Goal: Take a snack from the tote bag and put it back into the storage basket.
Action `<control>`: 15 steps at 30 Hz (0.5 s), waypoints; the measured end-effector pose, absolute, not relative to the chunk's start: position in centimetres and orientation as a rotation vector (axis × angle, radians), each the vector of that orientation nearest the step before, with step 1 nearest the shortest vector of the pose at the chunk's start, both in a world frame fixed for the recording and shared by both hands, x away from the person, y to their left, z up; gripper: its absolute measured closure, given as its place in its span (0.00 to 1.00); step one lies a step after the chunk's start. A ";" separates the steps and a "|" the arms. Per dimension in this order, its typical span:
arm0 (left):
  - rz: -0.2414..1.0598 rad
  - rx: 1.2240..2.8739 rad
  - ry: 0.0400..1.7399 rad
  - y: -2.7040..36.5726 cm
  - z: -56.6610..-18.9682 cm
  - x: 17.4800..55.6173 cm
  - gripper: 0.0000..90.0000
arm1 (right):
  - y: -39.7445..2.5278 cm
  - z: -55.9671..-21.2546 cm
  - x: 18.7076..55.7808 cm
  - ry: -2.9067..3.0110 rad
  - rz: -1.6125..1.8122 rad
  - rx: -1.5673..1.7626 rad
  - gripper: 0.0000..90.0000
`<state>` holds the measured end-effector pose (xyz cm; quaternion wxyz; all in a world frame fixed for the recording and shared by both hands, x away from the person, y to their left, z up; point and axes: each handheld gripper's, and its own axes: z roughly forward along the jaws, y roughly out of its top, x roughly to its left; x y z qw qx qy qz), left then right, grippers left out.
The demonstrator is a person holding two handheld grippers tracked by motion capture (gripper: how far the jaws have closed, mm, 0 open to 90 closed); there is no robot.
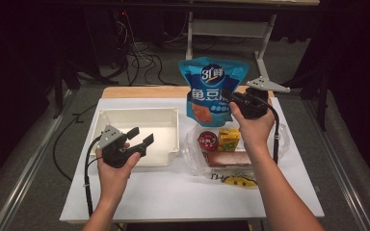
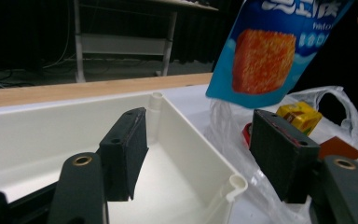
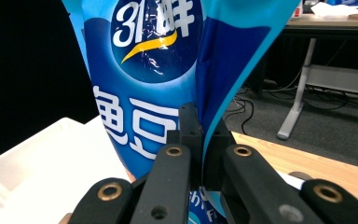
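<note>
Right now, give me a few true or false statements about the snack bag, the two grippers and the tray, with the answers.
1. The right gripper is shut on the blue snack bag. True.
2. The blue snack bag lies flat inside the white tray. False: it hangs in the air above the table.
3. The left gripper is open. True.
4. The left gripper holds the yellow carton. False: the carton sits in the clear plastic bag, and the left gripper holds nothing.

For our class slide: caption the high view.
Right gripper lifts a blue snack bag above the plastic bag.
</note>
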<state>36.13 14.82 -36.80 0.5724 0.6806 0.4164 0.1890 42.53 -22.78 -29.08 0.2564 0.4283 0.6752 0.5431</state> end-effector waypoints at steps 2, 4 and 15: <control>0.449 1.595 0.968 14.4 -36.4 36.6 0.42 | -22.0 -29.3 42.4 1.838 1.488 1.154 1.00; 0.448 1.597 0.961 14.0 -36.1 37.1 0.42 | -21.6 -29.4 42.3 1.841 1.498 1.155 1.00; 0.455 1.592 0.918 11.9 -33.7 38.7 0.43 | -19.7 -29.8 41.6 1.858 1.530 1.149 1.00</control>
